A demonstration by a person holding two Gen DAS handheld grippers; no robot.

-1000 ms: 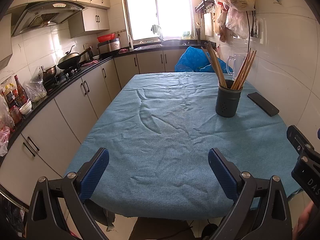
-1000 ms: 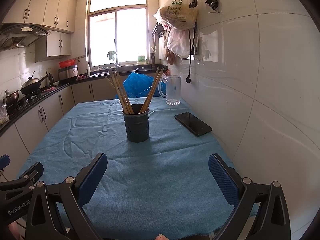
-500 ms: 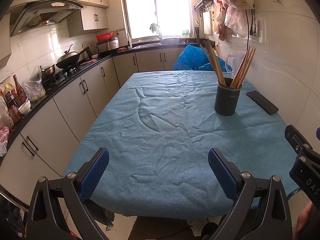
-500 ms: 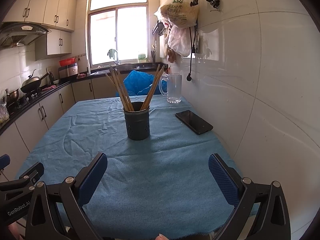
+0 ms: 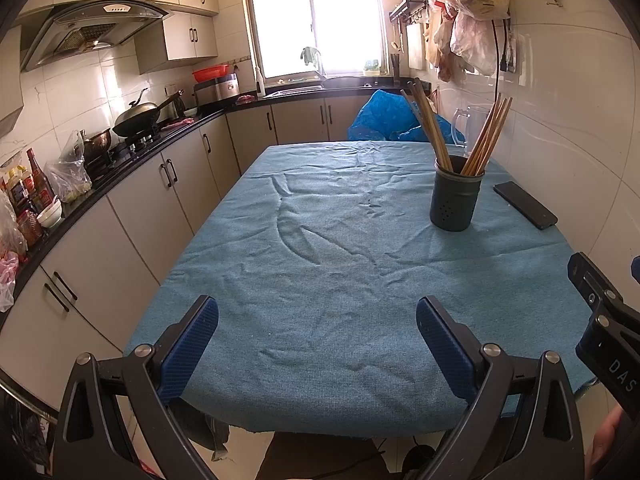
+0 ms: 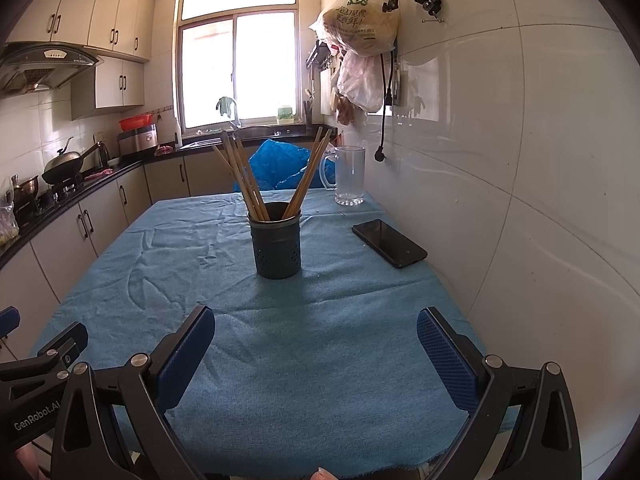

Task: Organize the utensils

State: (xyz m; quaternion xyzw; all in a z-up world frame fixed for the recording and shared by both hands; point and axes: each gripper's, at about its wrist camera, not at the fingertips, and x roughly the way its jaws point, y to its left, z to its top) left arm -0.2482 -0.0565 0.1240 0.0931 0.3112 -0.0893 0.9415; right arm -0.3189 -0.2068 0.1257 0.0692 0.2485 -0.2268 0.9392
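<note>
A dark round utensil holder (image 5: pixel 455 203) (image 6: pixel 276 245) stands upright on the blue tablecloth (image 5: pixel 320 264) (image 6: pixel 320 344), toward its right side. Several wooden chopsticks (image 5: pixel 430 126) (image 6: pixel 244 178) lean out of it in two bunches. My left gripper (image 5: pixel 317 342) hovers open over the near table edge, with nothing between its blue pads. My right gripper (image 6: pixel 316 346) is open as well, empty, facing the holder from the near edge. Part of the right gripper's body (image 5: pixel 604 320) shows at the right of the left wrist view.
A black phone (image 5: pixel 525 204) (image 6: pixel 389 242) lies flat right of the holder, near the tiled wall. A clear glass mug (image 6: pixel 349 175) stands at the far right corner. A blue plastic bag (image 5: pixel 390 120) sits beyond the table. A counter with a wok (image 5: pixel 138 114) runs along the left.
Both views have drifted slightly; the holder sits a little farther off and lower in frame. Both grippers stay open and empty, and nothing on the table has moved.
</note>
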